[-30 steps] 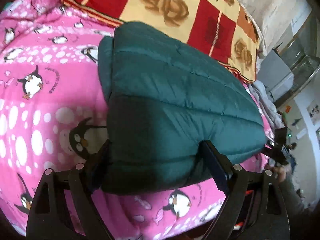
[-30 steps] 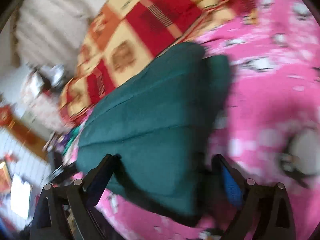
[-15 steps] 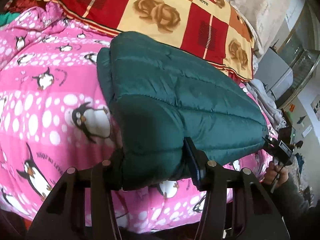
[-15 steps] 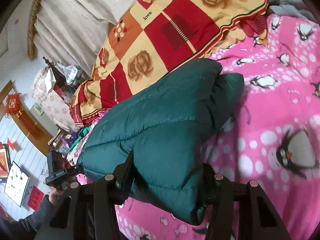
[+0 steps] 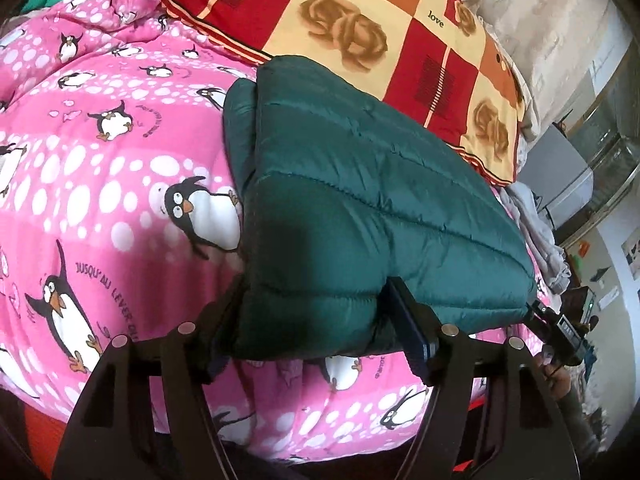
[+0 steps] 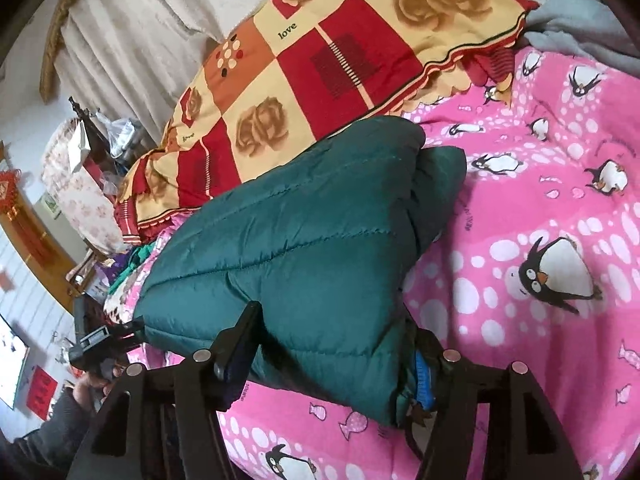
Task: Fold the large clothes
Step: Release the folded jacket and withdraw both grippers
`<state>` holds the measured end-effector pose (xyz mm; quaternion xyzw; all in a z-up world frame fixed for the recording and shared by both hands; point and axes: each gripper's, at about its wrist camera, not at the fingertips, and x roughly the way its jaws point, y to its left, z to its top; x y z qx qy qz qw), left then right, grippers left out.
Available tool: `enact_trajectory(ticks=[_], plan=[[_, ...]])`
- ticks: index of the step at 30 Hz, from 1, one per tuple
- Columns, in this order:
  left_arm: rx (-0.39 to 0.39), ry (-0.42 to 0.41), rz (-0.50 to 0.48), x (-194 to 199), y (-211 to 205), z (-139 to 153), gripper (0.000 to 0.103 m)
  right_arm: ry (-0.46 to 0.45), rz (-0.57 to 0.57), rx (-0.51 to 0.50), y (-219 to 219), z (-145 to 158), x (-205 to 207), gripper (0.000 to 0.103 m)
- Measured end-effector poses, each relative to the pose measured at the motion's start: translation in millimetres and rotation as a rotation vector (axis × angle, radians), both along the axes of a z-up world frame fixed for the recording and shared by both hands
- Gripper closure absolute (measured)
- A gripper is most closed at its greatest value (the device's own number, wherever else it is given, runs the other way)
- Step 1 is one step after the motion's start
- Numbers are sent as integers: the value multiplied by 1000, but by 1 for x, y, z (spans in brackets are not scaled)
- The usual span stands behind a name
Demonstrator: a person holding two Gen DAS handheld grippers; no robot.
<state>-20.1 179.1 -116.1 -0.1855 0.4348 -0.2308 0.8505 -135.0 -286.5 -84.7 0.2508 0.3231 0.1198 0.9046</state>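
Observation:
A dark green quilted puffer jacket lies folded into a thick bundle on the pink penguin blanket. My left gripper is shut on the bundle's near left end, one finger on each side of the padding. In the right wrist view the same jacket fills the middle. My right gripper is shut on its near right end. Each view shows the other gripper at the jacket's far corner: the right one and the left one.
A red, orange and cream patchwork quilt with rose prints lies behind the jacket. A grey garment hangs at the bed's right edge. Curtains, a cluttered side stand and a wooden door frame are at the left.
Both grippers have closed from wide open onto the jacket's ends. The cameras have drawn back and steadied, and the bundle looks slightly raised and squeezed at both ends.

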Motion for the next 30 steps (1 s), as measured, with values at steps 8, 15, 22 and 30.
enact_trajectory(ticks=[8,15,22,30], plan=[[58,-45,48,-18,4,16,33,33,-77,-152,15,16,-8,40],[272,-137,111,-56,-4,40,33,124,-164,-337,31,30,-33,39],[507,-260,106,-90,-29,66,30,308,-242,-413,35,39,-50,39],[463,-281,116,-112,-43,94,16,183,-172,-412,67,96,-86,38]])
